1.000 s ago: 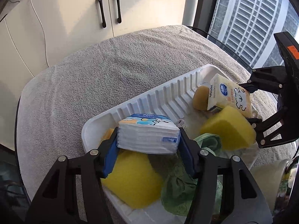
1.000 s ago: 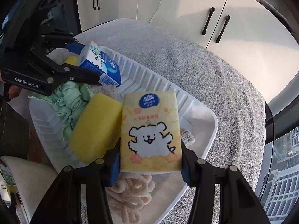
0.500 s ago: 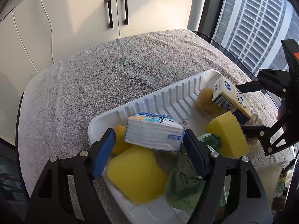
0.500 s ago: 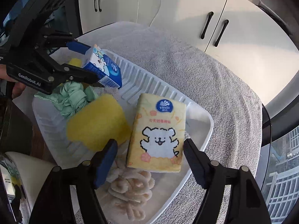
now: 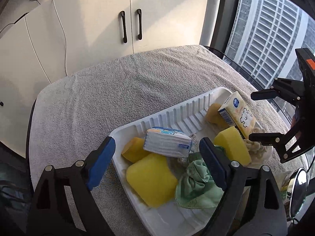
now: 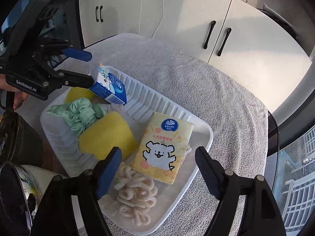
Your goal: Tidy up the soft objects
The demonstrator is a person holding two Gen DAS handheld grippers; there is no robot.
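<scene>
A white ribbed tray [image 5: 126, 131] holds the soft things. In the left wrist view a blue tissue pack [image 5: 167, 144] leans on two yellow sponges [image 5: 151, 179], beside a green cloth [image 5: 196, 184]. My left gripper [image 5: 157, 162] hangs above it with jaws opening, pads clear of the pack. In the right wrist view a yellow tissue pack [image 6: 163, 147] lies in the tray [image 6: 204, 143] between a yellow sponge [image 6: 106, 135] and a cream looped mop piece [image 6: 133, 196]. My right gripper [image 6: 157, 171] is above it, jaws opening and touching nothing. The left gripper [image 6: 88, 68] shows there by the blue pack [image 6: 110, 86].
A grey towel [image 5: 118, 90] covers the rounded table. White cabinets [image 5: 130, 19] stand behind it and a window [image 5: 265, 29] is at the right. A shiny round metal object [image 5: 299, 188] sits off the tray's near corner. A hand [image 6: 17, 98] grips the left tool.
Both grippers went from shut on their tissue packs to wide open and drew up and back. The blue and yellow packs now rest in the tray.
</scene>
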